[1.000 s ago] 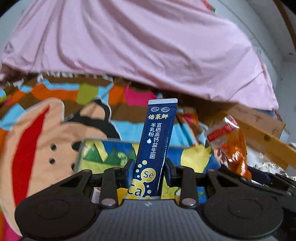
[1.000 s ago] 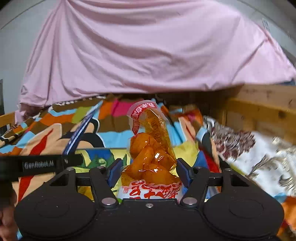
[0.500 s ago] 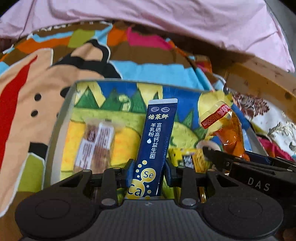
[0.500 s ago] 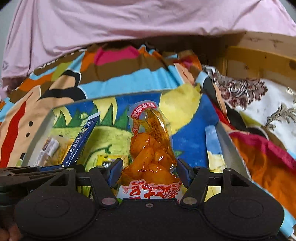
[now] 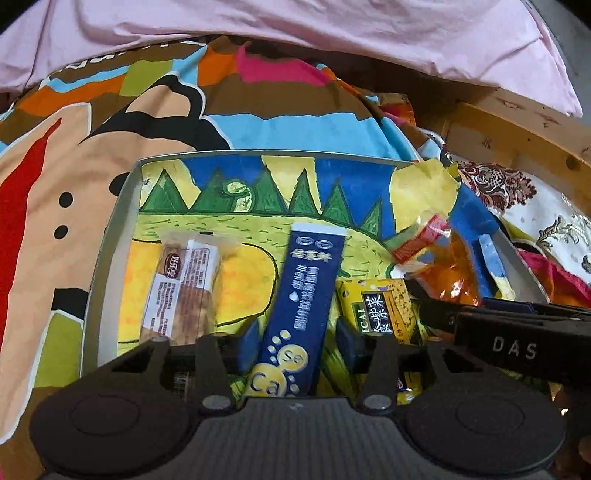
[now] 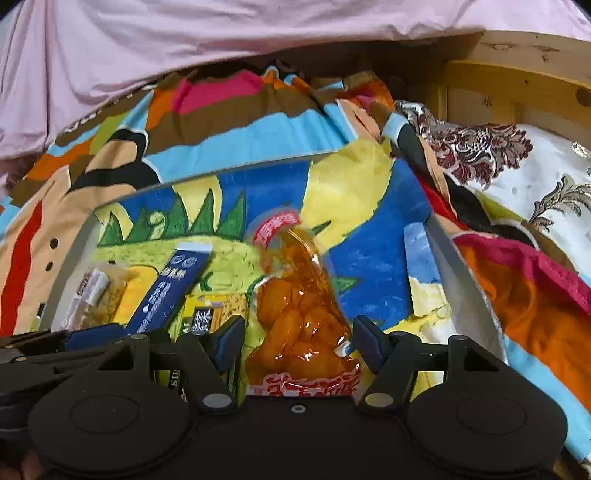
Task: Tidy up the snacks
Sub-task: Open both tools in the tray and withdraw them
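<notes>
Looking along our left claw (image 5: 295, 341), we see its blue pads spread apart, with gaps on both sides of the dark blue stick sachet with white lettering and yellow bubbles (image 5: 301, 314), which lies loose between them and points toward the far wall of the shallow grey-rimmed tray lined with a painted picture of green trees and yellow fields (image 5: 110, 236). Using that tray as our landmark, a clear-wrapped brown biscuit bar with a white label (image 5: 184, 291) lies inside it near its left wall, and a flat yellow packet with a dark label (image 5: 376, 314) lies inside just right of the sachet. Our right claw (image 6: 297, 341) is likewise spread wide; the transparent pouch of orange-yellow pieces with red printed seals (image 6: 299, 310) sits between its pads without being pinched, over the tray's middle, and we cannot tell whether it touches the lining. From the right wrist view the sachet (image 6: 171, 291) lies left of the pouch. The tray rests on a multicoloured cartoon bedsheet (image 5: 55, 184), with a pink cloth (image 5: 295, 33) beyond its far side and a wooden frame (image 6: 517, 85) to its far right.
</notes>
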A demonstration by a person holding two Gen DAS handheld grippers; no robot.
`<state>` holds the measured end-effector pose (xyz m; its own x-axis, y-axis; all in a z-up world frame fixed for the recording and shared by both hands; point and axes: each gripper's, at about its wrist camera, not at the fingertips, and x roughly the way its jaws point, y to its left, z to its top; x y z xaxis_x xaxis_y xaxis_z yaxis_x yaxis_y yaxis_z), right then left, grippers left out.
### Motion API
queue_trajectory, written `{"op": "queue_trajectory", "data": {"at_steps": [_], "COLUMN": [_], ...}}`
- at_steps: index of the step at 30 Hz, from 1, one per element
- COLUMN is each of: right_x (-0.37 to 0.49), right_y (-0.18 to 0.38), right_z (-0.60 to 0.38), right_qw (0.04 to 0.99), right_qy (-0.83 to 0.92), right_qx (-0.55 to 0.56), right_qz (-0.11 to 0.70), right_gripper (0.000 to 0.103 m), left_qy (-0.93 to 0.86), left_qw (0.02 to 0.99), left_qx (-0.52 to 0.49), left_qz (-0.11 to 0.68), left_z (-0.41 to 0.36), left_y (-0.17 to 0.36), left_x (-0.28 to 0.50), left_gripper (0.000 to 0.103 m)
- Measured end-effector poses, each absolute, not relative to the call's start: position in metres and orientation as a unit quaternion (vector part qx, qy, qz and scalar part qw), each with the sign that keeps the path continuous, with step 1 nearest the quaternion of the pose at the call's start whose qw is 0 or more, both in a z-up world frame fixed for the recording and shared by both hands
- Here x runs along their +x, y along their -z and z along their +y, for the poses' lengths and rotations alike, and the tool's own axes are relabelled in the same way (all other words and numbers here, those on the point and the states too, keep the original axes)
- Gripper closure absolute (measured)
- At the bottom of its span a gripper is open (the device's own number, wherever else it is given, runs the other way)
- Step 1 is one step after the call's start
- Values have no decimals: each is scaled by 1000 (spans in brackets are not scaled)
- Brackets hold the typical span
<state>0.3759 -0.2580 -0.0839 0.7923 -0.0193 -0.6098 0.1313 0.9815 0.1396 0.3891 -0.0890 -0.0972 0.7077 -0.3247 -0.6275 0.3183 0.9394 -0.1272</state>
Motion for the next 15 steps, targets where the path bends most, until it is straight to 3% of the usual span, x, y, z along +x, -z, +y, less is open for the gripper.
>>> {"op": "queue_trajectory", "data": {"at_steps": [8,15], "right_x": [357,321], "right_y": [57,22], "right_z": [-267,-274], "right_qw": [955,970], "right_qy": [43,34], "right_qx": [92,95], "right_qz": [279,220], "right_gripper": [20,10], "left_qy": [163,134], "left_qw": [931,953], "left_qx": [-34,-53], "left_qz": [325,266], "left_z": [-76,-58], "left_y": [76,36], "left_x": [379,348], "left_gripper": [27,9]}}
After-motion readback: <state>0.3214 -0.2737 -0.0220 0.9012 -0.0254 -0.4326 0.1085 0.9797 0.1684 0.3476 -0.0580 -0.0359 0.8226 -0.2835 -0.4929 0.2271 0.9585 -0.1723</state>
